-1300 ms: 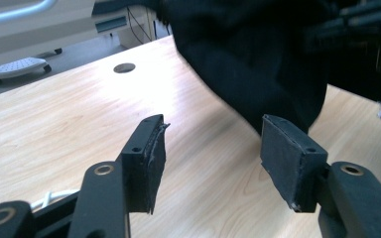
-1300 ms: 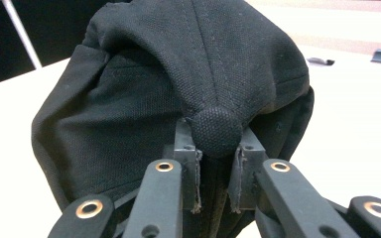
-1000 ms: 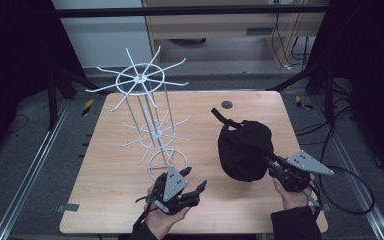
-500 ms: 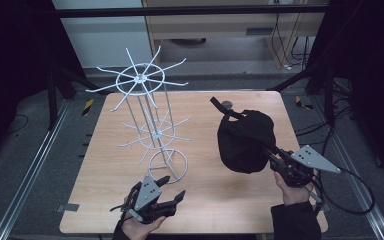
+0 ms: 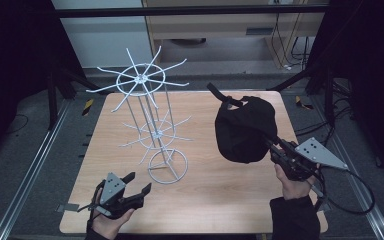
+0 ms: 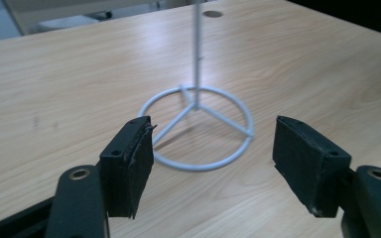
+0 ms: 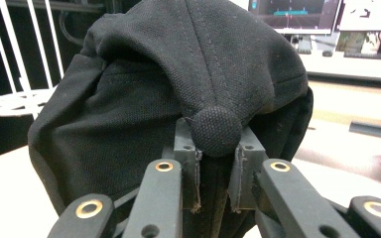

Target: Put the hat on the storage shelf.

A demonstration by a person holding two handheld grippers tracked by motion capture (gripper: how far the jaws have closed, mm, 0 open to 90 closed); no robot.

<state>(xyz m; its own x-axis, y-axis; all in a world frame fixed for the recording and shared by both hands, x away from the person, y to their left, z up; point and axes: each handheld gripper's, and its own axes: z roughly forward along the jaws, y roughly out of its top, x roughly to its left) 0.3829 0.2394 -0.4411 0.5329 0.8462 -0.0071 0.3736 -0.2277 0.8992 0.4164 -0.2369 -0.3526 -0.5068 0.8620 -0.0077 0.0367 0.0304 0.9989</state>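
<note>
Jaws of our right gripper (image 7: 213, 198) clench black cap (image 5: 245, 127) by crown fabric under top button, lifting it right of wire rack (image 5: 152, 125) for hanging. Left gripper (image 5: 137, 184) jaws just opened, nothing between; we aim them at rack base on counter (image 5: 220, 190), likely to steady it.

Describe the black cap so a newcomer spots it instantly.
On the wooden table, look right of the white wire rack. The black cap hangs bunched above the tabletop, pinched by the right gripper: the only dark, soft fabric thing there.
</note>
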